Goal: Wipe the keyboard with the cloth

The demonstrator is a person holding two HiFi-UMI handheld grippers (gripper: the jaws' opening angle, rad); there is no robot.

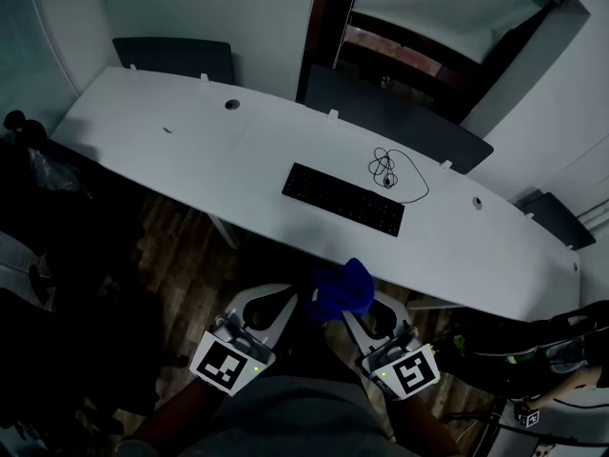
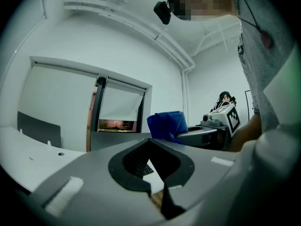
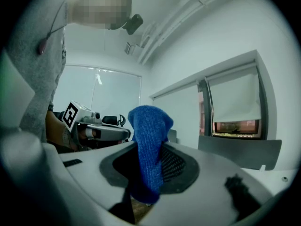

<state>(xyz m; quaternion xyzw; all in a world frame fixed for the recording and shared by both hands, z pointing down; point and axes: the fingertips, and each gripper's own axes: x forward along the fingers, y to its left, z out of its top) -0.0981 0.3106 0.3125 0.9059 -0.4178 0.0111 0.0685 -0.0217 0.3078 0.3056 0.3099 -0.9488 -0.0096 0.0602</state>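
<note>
A black keyboard [image 1: 343, 199] lies on the long white table [image 1: 190, 141], well ahead of both grippers. My right gripper [image 1: 354, 310] is held low in front of the table's near edge and is shut on a blue cloth [image 1: 344, 288], which bunches up above its jaws. In the right gripper view the cloth [image 3: 148, 145] hangs down between the jaws of the right gripper [image 3: 141, 197]. My left gripper [image 1: 285, 300] is beside it, shut with nothing in it; in its own view the left gripper [image 2: 157, 192] has its jaws meeting, and the cloth [image 2: 167, 125] shows to the right.
A coiled black cable [image 1: 387, 168] lies just behind the keyboard. Dark chairs [image 1: 173, 57] stand behind the table, another [image 1: 395, 112] further right. Wooden floor [image 1: 181, 246] shows below the table's near edge. Dark gear sits at the left [image 1: 38, 255] and right [image 1: 533, 350].
</note>
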